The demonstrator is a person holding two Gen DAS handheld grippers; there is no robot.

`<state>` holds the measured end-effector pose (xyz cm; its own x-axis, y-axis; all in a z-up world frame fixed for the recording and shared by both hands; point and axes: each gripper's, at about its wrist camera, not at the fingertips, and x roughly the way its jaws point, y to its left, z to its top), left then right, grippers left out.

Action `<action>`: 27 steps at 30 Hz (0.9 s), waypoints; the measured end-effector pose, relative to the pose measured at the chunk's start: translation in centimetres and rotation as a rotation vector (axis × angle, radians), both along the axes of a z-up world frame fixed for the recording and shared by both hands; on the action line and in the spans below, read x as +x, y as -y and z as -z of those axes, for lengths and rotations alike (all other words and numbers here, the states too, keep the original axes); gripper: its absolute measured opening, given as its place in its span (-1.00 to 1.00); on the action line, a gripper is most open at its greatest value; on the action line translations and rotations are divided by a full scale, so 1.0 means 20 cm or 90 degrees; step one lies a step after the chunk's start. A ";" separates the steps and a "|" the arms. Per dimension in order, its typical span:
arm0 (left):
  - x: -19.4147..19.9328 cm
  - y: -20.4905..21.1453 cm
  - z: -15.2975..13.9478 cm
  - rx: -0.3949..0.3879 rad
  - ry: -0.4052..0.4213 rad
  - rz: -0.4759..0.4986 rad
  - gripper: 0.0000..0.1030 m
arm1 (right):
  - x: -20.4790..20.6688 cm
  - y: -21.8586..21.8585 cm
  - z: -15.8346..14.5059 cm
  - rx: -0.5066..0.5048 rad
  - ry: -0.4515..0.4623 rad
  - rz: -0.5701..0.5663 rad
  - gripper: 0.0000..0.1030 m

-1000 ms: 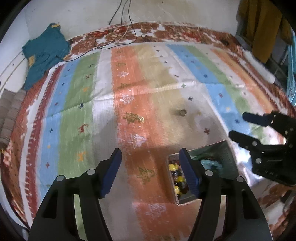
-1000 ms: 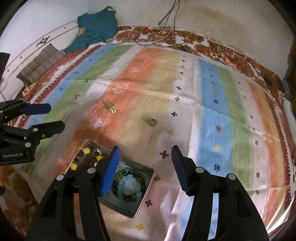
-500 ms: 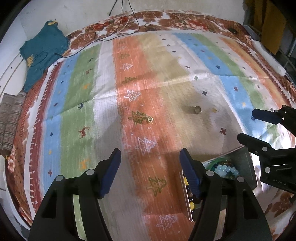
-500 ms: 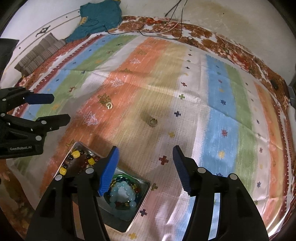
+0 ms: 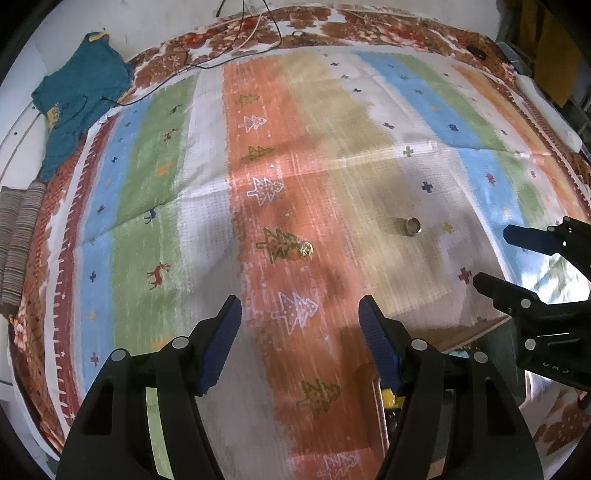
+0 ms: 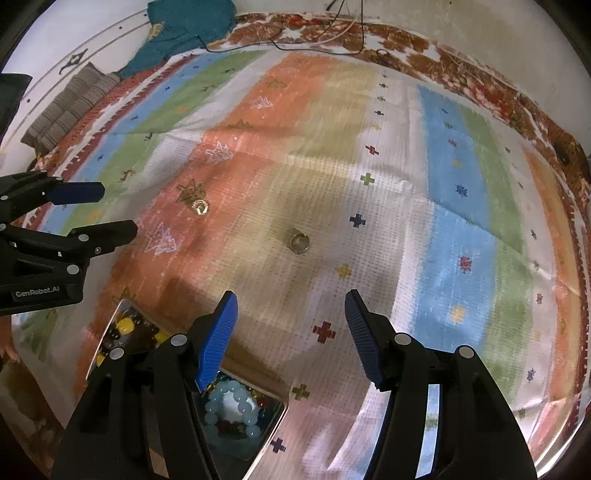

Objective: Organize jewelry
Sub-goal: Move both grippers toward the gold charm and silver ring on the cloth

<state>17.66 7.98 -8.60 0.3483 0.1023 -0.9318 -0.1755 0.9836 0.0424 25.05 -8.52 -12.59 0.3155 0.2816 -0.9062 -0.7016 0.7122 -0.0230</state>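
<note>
1. Blue-padded fingers of the left gripper [image 5: 300,321] stand wide apart with nothing between them, hovering over the orange band of the striped cloth [image 5: 207,206].
2. Likewise the right gripper [image 6: 290,321] is spread wide and holds nothing; it hangs above the tan and white bands of the cloth.
3. Just beneath the right gripper's left finger [image 6: 216,339] lies a shallow metal tin [image 6: 275,417], its near part hidden by the gripper body.
4. One compartment of the tin holds a pale blue bead bracelet [image 6: 231,408] with darker beads under it; the other compartment holds a string of yellow and dark beads [image 6: 123,326].
5. From the left wrist view only a sliver of the tin shows beside the right finger, with a yellow bead just visible.
6. Ahead of both grippers, a small metal ring [image 6: 298,242] lies on the tan band, well apart from the tin.
7. A second small gold ring [image 5: 306,248] lies on the orange band, touching the tip of a printed green tree.
8. Farther out, a teal garment [image 5: 74,99] is crumpled at the cloth's far corner, thin cables [image 5: 258,35] trail over the floral border, and a folded striped fabric [image 6: 70,107] lies beside the cloth's edge.
</note>
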 end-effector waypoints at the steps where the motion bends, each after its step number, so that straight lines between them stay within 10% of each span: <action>1: 0.02 -0.01 0.01 0.000 -0.005 -0.001 0.28 | 0.01 0.00 0.01 -0.001 -0.001 0.001 0.17; 27: 0.27 -0.08 0.24 -0.018 -0.075 -0.017 0.05 | 0.20 -0.14 0.16 -0.034 -0.023 -0.001 0.17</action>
